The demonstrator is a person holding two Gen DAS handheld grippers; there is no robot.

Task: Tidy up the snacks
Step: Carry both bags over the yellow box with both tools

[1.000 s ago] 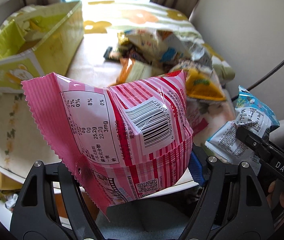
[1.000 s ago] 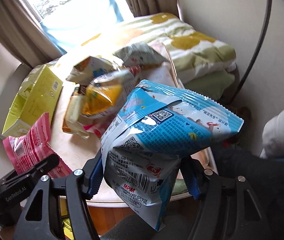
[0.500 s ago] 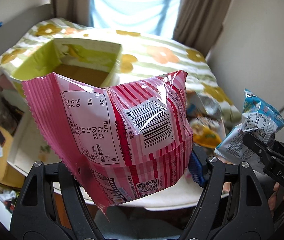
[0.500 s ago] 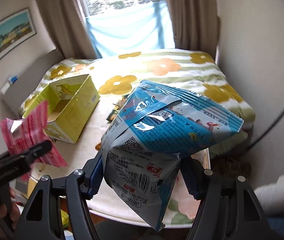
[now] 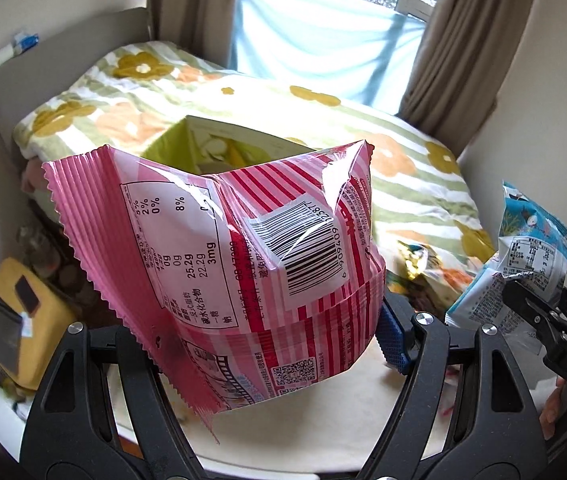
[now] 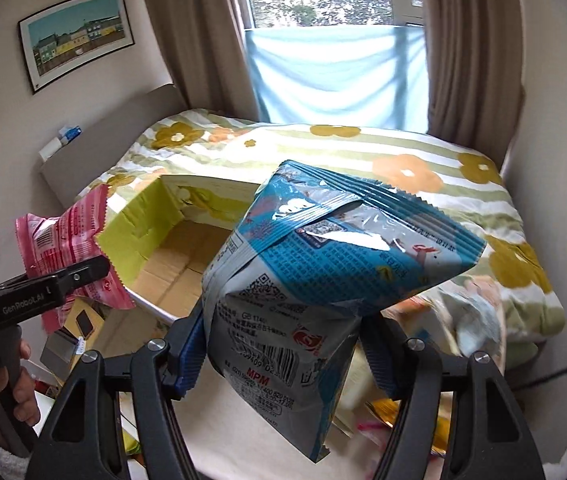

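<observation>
Both views have tilted up since earlier; the open yellow-green box (image 6: pixel 171 248) now sits behind the raised packets. Left hand-held gripper (image 5: pixel 267 344) clamps the pink striped packet (image 5: pixel 223 264), barcode 6909409 legible, before the box. Right hand-held gripper (image 6: pixel 283 344) clamps the blue packet (image 6: pixel 323 280), marked "MPM", right of the box.

Right gripper (image 6: pixel 283 356) has its jaws clamped on a blue snack bag (image 6: pixel 323 280), held up over the pale surface (image 6: pixel 243 432). Left gripper (image 6: pixel 63 280) at the left edge grips a pink snack bag (image 6: pixel 63 240) just beside the open yellow-green box (image 6: pixel 135 232). Flowered bed (image 6: pixel 403 152) behind, more snacks (image 6: pixel 463 320) blurred at right.
</observation>
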